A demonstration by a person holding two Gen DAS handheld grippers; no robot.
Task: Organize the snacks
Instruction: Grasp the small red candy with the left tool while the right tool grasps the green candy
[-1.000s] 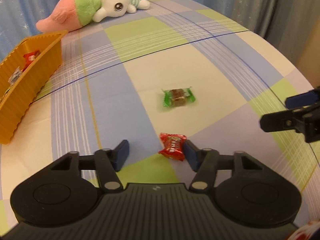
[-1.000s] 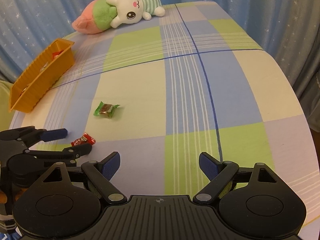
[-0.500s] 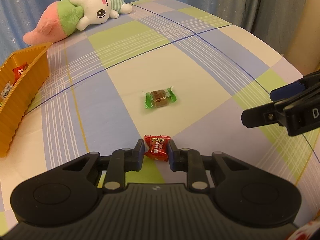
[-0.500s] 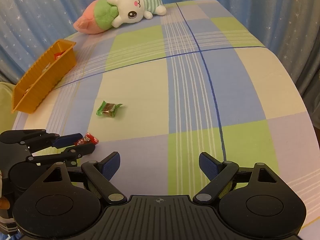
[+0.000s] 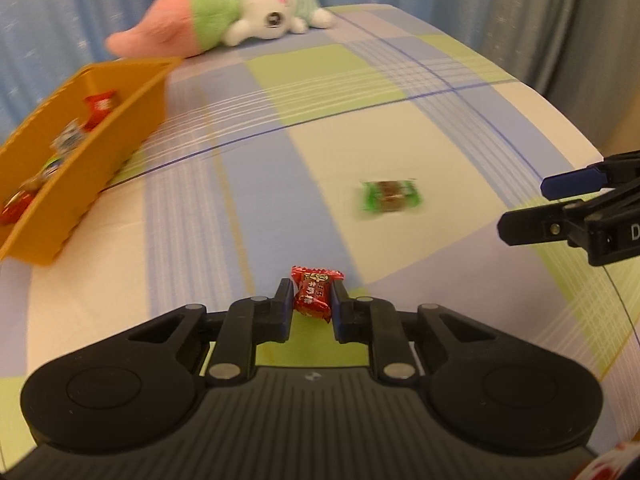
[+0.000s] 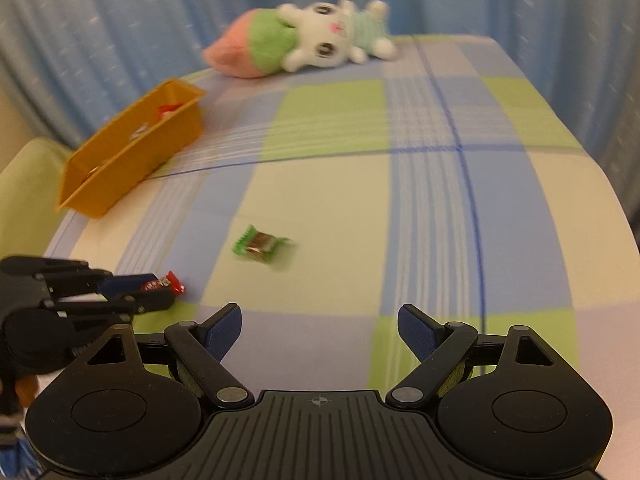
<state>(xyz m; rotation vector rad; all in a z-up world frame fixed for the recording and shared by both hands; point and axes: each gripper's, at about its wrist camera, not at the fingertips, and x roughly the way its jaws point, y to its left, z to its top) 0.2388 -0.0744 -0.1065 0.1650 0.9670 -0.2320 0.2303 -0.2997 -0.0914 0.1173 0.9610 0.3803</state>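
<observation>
My left gripper (image 5: 310, 300) is shut on a red-wrapped candy (image 5: 314, 292) and holds it above the checked cloth; the pair also shows in the right wrist view, gripper (image 6: 154, 292) and candy (image 6: 166, 283). A green-wrapped candy (image 5: 390, 196) lies on the cream square farther out, also in the right wrist view (image 6: 260, 245). An orange basket (image 5: 96, 168) with several candies inside stands at the left; it shows in the right wrist view too (image 6: 120, 168). My right gripper (image 6: 320, 330) is open and empty, and appears at the right edge of the left wrist view (image 5: 560, 204).
A plush rabbit with a pink and green body (image 5: 240, 20) lies at the far edge of the table (image 5: 400, 128), seen again in the right wrist view (image 6: 304, 40). Blue curtains hang behind. The table drops away at the right and far sides.
The left gripper closed on the red candy and lifted it, swinging left so the orange basket looms larger. The right gripper view shifted slightly; its jaws stay open.
</observation>
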